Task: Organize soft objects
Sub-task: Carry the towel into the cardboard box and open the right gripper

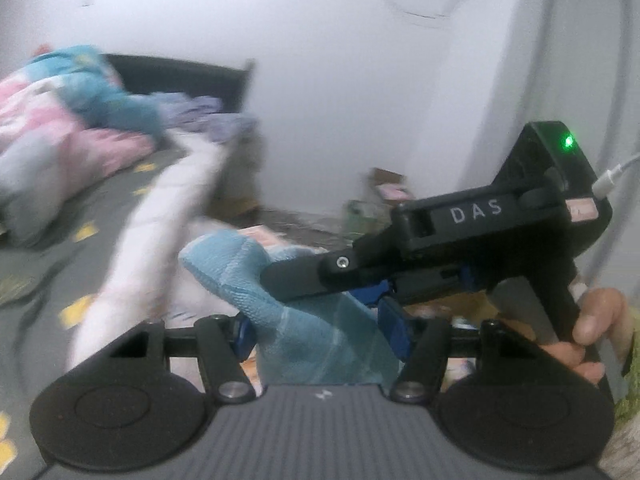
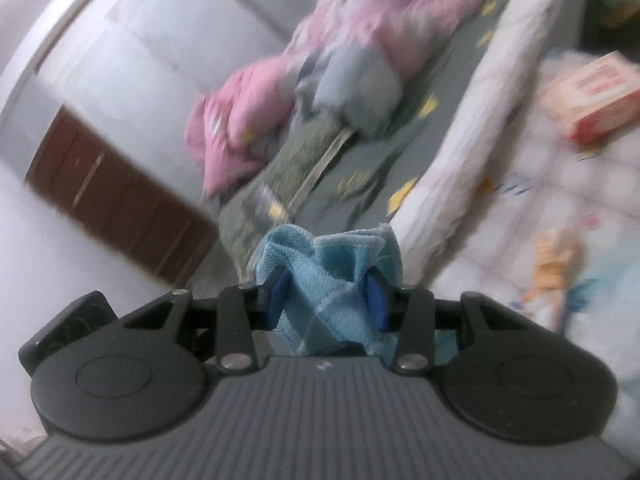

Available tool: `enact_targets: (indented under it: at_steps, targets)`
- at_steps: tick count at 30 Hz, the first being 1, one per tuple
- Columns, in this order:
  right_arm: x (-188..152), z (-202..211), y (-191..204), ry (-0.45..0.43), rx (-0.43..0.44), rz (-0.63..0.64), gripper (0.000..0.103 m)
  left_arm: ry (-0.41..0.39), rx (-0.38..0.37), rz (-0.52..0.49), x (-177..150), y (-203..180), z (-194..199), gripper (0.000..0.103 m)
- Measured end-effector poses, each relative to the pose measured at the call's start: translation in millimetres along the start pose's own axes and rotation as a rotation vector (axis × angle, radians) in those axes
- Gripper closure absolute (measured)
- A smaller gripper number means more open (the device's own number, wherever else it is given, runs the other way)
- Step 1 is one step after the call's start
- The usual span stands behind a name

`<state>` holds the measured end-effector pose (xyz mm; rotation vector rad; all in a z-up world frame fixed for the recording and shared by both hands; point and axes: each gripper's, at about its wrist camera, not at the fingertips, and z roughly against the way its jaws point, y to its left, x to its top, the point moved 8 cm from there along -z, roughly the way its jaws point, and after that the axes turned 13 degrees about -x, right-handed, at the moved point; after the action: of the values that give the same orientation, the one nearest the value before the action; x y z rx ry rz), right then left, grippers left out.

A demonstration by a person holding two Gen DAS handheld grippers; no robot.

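Observation:
A light blue cloth point(image 1: 304, 320) hangs bunched between both grippers, held up in the air above the bed. My left gripper point(image 1: 320, 336) is shut on its lower part, blue pads pressing either side. My right gripper point(image 1: 360, 276) comes in from the right in the left wrist view and pinches the same cloth higher up. In the right wrist view the right gripper point(image 2: 328, 296) is shut on the crumpled blue cloth point(image 2: 328, 264), which fills the gap between the pads.
A bed with a grey sheet point(image 2: 360, 168) carries a pink, blue and grey quilt heap point(image 1: 60, 120) and a green towel point(image 2: 280, 176). A white quilted cover point(image 2: 540, 200) holds a red and white box point(image 2: 596, 100). A brown cabinet point(image 2: 112, 192) stands by the wall.

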<state>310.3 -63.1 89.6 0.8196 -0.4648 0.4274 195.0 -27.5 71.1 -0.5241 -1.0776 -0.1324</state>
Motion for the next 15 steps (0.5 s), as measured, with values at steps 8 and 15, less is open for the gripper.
enact_targets:
  at_steps: [8,15]
  targets:
    - [-28.2,123.2,-94.8,-0.18,-0.161,-0.229,0.063,0.165,-0.267,-0.097,-1.2,-105.9,-106.0,0.04]
    - [-89.8,196.2,-206.0,-0.259,-0.296,-0.477,0.062,0.381,-0.419,-0.136,-48.3,-177.5,-206.4,0.04]
